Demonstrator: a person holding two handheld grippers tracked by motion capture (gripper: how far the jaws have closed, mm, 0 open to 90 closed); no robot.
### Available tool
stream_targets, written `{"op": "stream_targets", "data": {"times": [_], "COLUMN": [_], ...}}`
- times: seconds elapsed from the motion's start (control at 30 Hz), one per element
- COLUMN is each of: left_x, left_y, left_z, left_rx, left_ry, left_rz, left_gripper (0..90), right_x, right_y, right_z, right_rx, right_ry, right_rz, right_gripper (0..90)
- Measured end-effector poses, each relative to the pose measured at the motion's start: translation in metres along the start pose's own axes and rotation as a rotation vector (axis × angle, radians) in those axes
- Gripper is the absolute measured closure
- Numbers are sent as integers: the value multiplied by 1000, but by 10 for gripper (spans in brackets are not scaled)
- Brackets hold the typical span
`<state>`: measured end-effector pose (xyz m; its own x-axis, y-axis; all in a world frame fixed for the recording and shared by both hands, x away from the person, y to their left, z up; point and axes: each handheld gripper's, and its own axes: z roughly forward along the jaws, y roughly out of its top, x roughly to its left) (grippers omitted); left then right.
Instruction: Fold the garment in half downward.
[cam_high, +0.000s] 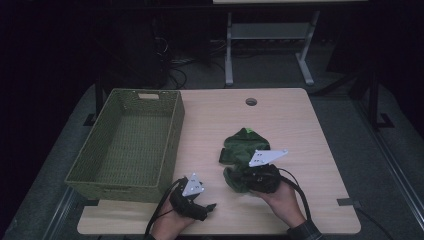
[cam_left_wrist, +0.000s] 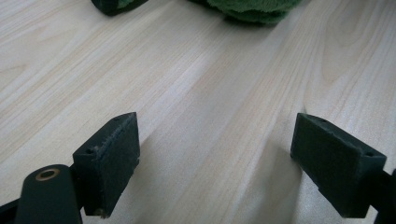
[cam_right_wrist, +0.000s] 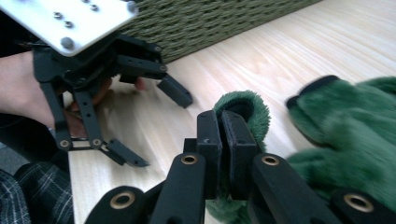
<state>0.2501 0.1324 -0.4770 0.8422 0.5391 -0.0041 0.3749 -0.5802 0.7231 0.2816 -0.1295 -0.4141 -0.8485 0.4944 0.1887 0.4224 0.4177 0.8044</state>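
Pale wood-grain table (cam_high: 280, 115) under dim light carries the work, with a dark floor and a metal stand behind it. At its left edge stands a green woven basket (cam_high: 127, 142), long axis running away from the person, nothing visible inside it. Right of centre lies a green plush cloth (cam_high: 243, 145), crumpled, its bulk stretching from the near middle of the table toward the far side. Right tongs (cam_right_wrist: 224, 140) are clenched on a fold at the near end of that cloth; in the right gripper view the two black pads stand pressed together with green pile bunched between and above them, and the rest of the cloth trails off to the right of the jaws. Left tongs (cam_high: 207, 206) rest near the front edge, just beside the near right corner of the basket, released: the left gripper view shows the pads (cam_left_wrist: 112, 158) spread wide with bare wood between them and the cloth's edge (cam_left_wrist: 252, 9) well ahead at the top of the frame. Judgement: the basket lies to the left of the held cloth, beyond the left tongs, so the carry would run leftward across the table, and the right hand, already gripping, is the one placed to make it; the trailing far end may drag.
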Motion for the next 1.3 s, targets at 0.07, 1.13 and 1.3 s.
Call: {"op": "stream_targets", "data": {"times": [0.07,1.13,1.3], "left_x": [0,0,1], "left_y": [0,1,1], "left_z": [0,1,1], "left_rx": [0,3,6], "left_ry": [0,-1,-2], "left_rz": [1,5,7], "left_gripper": [149,142,142], "right_x": [-2,-28,-37], "right_y": [-1,-15,-25], "right_z": [-1,-17,-7], "right_rx": [3,42,102], "right_ry": [-7,-161,-176], "right_rz": [-4,8,39], "right_gripper": [856,894,894]}}
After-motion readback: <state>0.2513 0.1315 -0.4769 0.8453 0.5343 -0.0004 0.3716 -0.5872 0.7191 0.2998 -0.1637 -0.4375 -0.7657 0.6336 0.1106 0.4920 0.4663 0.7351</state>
